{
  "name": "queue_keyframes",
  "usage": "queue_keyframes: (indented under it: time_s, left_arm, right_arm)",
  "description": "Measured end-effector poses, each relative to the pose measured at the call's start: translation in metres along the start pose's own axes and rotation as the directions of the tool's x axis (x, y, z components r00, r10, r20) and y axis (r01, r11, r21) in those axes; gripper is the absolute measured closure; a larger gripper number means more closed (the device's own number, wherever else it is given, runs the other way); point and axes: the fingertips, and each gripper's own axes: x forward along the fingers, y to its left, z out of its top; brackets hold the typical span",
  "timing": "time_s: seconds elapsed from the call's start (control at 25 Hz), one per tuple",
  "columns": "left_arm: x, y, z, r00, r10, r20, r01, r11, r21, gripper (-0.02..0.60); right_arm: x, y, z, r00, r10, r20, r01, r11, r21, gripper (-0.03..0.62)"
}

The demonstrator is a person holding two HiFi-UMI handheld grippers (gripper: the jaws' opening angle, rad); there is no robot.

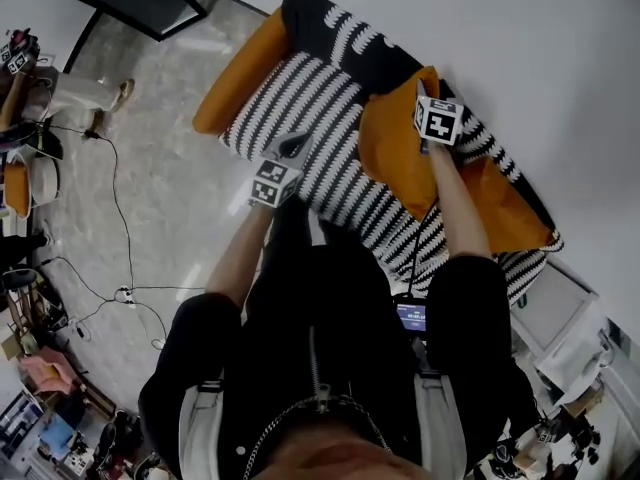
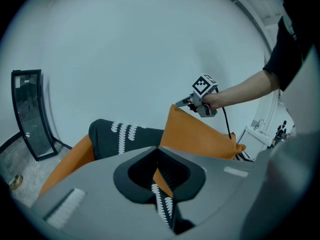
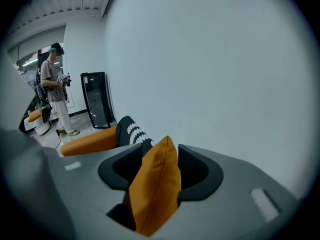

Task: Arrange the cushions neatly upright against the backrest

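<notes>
An orange cushion (image 1: 400,143) stands upright on the sofa, against the dark patterned backrest (image 1: 345,28). My right gripper (image 1: 428,103) is at its top corner. In the right gripper view the jaws (image 3: 161,156) stand wide, and the cushion's corner (image 3: 155,184) rises between them with a gap on the left side. My left gripper (image 1: 292,148) is shut on the edge of a black-and-white striped cushion (image 1: 300,108) lying flat on the seat. In the left gripper view this fabric (image 2: 162,206) is pinched between the jaws (image 2: 159,171), and the orange cushion (image 2: 200,134) shows beyond, with the right gripper (image 2: 187,103) at its tip.
Orange armrests (image 1: 240,68) close both ends of the sofa. A white wall runs right behind the backrest. A black framed panel (image 3: 95,99) and a standing person (image 3: 52,94) are off to the left. Cables (image 1: 110,218) lie on the floor, and a white cabinet (image 1: 560,308) stands at the right.
</notes>
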Motion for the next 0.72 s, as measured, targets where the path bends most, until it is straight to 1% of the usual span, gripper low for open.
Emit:
queue_keyframes:
  time_s: [0.08, 0.2, 0.28, 0.36, 0.44, 0.48, 0.56, 0.64, 0.72]
  left_arm:
    - [0.010, 0.011, 0.000, 1.000, -0.012, -0.004, 0.012, 1.000, -0.008, 0.571]
    - [0.023, 0.026, 0.007, 0.999, -0.040, -0.018, 0.040, 0.999, -0.010, 0.571]
    - [0.035, 0.036, 0.009, 0.998, -0.062, -0.016, 0.062, 0.998, -0.008, 0.571]
    - [0.048, 0.045, 0.012, 0.996, -0.085, -0.021, 0.085, 0.996, -0.011, 0.571]
    - [0.061, 0.050, 0.015, 0.993, -0.115, -0.033, 0.114, 0.993, -0.014, 0.571]
    - [0.067, 0.051, 0.017, 0.990, -0.133, -0.039, 0.133, 0.991, -0.014, 0.571]
    - [0.078, 0.053, 0.021, 0.984, -0.173, -0.047, 0.172, 0.985, -0.008, 0.571]
    - [0.087, 0.055, 0.022, 0.976, -0.211, -0.058, 0.211, 0.977, 0.003, 0.571]
    - [0.092, 0.056, 0.024, 0.966, -0.247, -0.072, 0.248, 0.969, 0.014, 0.571]
  right_arm:
    - [0.018, -0.007, 0.006, 0.999, -0.022, -0.036, 0.022, 1.000, 0.008, 0.382]
    - [0.039, -0.020, 0.013, 0.993, -0.074, -0.095, 0.077, 0.996, 0.032, 0.382]
    - [0.053, -0.022, 0.010, 0.986, -0.078, -0.146, 0.084, 0.996, 0.039, 0.382]
    - [0.063, -0.022, 0.003, 0.976, -0.080, -0.200, 0.087, 0.996, 0.025, 0.382]
    - [0.068, -0.023, -0.007, 0.962, -0.090, -0.258, 0.098, 0.995, 0.018, 0.404]
    - [0.067, -0.024, -0.015, 0.950, -0.095, -0.297, 0.106, 0.994, 0.021, 0.421]
    - [0.062, -0.022, -0.028, 0.927, -0.100, -0.360, 0.113, 0.993, 0.016, 0.473]
    - [0.057, -0.013, -0.033, 0.922, -0.097, -0.374, 0.098, 0.995, -0.017, 0.522]
    - [0.049, -0.002, -0.035, 0.928, -0.095, -0.360, 0.083, 0.995, -0.048, 0.544]
